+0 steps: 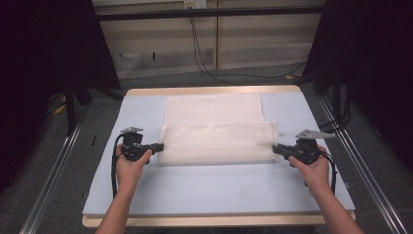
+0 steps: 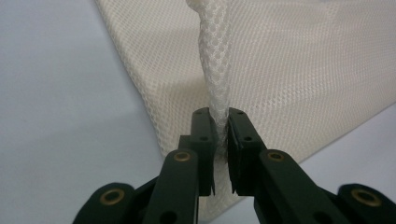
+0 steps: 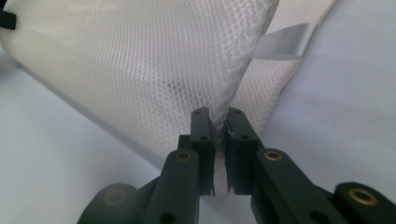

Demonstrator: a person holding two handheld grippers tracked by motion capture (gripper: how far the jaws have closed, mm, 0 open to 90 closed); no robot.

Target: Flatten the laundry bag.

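1. One mesh cloth [image 1: 214,127], cream-white, lies on the counter [image 1: 219,187] between the two hand-held grippers, spread toward the far edge.
2. Its near part is doubled over: a folded band runs from one hand-held gripper to the other, with a single layer showing beyond it.
3. Left hand-held gripper [image 1: 158,146]: jaws clamped on the left corner of the folded band; in the left gripper view [image 2: 219,128] a pinched ridge of mesh rises from between the pads.
4. Right hand-held gripper [image 1: 275,148]: jaws clamped on the right corner; in the right gripper view [image 3: 219,127] the mesh is drawn up taut from the pads.
5. One small white tag [image 3: 285,46] sticks out of the cloth's edge just beyond the right hand-held gripper.
6. Progress, as I judge it: a first fold is partly laid, and both corners are not yet released. Left to do: carry the fold to the far edge, let go, and possibly fold again.
7. Count: one cloth, one tag, two hand-held grippers, one counter.
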